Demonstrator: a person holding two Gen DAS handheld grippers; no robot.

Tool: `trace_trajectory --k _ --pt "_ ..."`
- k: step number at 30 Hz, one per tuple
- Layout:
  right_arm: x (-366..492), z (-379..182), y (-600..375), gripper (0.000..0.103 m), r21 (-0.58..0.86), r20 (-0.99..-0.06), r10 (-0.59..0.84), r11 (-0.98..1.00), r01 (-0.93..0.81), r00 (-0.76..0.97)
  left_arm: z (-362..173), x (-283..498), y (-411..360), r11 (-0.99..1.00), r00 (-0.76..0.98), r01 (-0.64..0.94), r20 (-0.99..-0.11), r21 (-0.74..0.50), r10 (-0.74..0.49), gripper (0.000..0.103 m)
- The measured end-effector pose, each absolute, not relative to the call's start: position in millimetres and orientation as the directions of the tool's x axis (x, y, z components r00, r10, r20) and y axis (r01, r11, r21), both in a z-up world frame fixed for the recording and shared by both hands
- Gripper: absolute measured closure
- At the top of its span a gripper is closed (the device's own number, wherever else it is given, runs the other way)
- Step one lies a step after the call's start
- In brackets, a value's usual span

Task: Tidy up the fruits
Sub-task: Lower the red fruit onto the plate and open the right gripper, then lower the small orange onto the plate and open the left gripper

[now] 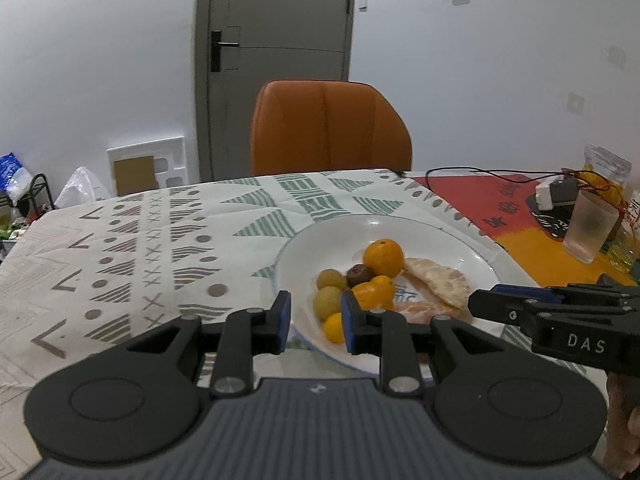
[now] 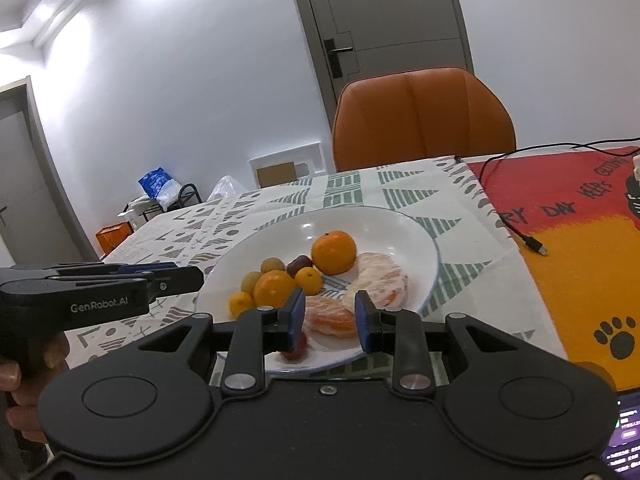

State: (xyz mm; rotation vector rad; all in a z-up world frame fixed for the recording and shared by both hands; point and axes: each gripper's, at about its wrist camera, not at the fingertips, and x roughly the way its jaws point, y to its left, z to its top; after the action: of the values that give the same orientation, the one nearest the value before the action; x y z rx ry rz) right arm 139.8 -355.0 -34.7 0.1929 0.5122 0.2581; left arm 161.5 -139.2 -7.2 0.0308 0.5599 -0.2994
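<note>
A white plate [image 1: 460, 248] [image 2: 404, 232] on the patterned tablecloth holds a mandarin [image 1: 383, 257] [image 2: 334, 252], small green fruits [image 1: 326, 304], kumquats [image 2: 241, 303], a brown date [image 1: 358, 275] and peeled citrus pieces [image 1: 436, 280] [image 2: 380, 280]. My left gripper [image 1: 316, 304] hovers at the plate's near left rim, its jaws a little apart with nothing between them. My right gripper [image 2: 329, 312] stands over the plate's near side. A peeled segment [image 2: 330, 316] lies on the plate in the narrow gap between its pads, apparently unpressed. A red date [image 2: 298, 350] peeks from under its left finger.
An orange chair [image 1: 328, 128] stands behind the table. To the right lies a red-and-orange mat [image 2: 580, 248] with a loose cable plug [image 2: 534, 244], a frosted glass [image 1: 590, 228] and a charger [image 1: 556, 194]. A lit screen [image 2: 628, 440] sits at the near right.
</note>
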Motion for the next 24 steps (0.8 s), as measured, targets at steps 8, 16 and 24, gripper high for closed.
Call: trace_trajectory --k 8,16,24 --pt "134.8 -25.4 -337.1 0.06 0.226 -0.441 0.309 0.947 -0.229 0.843 -0.1 151.6 -111.5 0.974 0.829 0.223 -0.515 -0.051 -0.217 0.054" --pt "128.1 -17.1 -323.5 0.045 0.215 -0.423 0.322 0.944 -0.251 0.847 7.2 137.5 -91.9 0.983 0.847 0.175 -0.499 -0.059 -0.181 0.028" --pt "115.7 -7.3 -310.4 0.012 0.204 -0.397 0.339 0.939 -0.278 0.853 14.4 116.7 -72.3 0.994 0.868 0.104 -0.483 -0.044 -0.112 0.013"
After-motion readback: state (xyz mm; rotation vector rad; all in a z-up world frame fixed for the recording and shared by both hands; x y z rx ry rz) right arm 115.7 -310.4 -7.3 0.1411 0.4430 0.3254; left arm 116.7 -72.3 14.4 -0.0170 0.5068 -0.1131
